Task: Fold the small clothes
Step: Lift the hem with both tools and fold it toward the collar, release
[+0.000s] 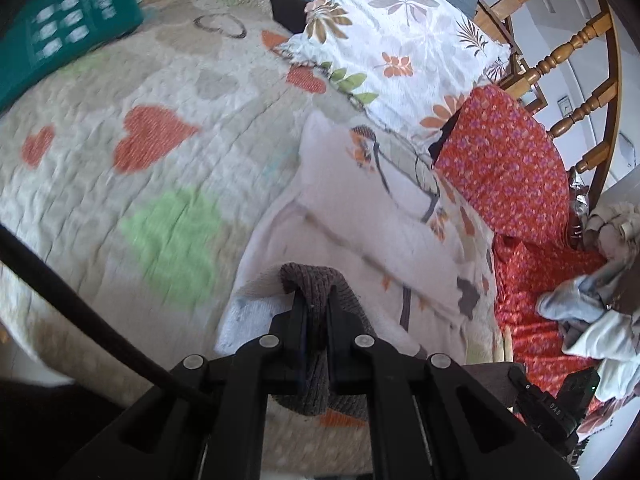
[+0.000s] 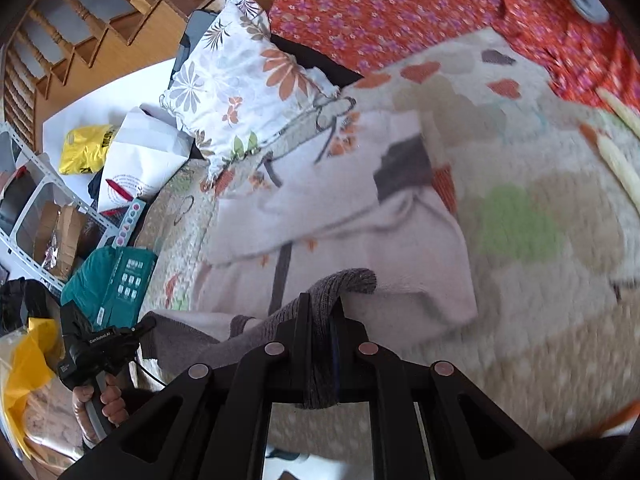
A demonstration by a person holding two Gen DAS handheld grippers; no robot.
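A small pale top (image 1: pixel 360 208) with a tree-and-leaf print and a grey-brown ribbed hem (image 1: pixel 316 276) lies partly lifted over the heart-patterned quilt (image 1: pixel 152 140). My left gripper (image 1: pixel 316 300) is shut on that hem, and the knit hangs down between its fingers. In the right wrist view the same top (image 2: pixel 320 184) spreads ahead, and my right gripper (image 2: pixel 322 304) is shut on another stretch of the ribbed hem (image 2: pixel 344 280). The hem runs left from there toward the left gripper's body (image 2: pixel 100 348), held by a hand (image 2: pixel 108 400).
A floral pillow (image 1: pixel 400 40) and a red flowered cloth (image 1: pixel 504 168) lie beyond the top. A heap of pale clothes (image 1: pixel 592 312) sits at the right, a teal box (image 1: pixel 68 28) at the far left. Wooden railings (image 1: pixel 560 52) stand behind. Bags and shelving (image 2: pixel 80 184) crowd the bedside.
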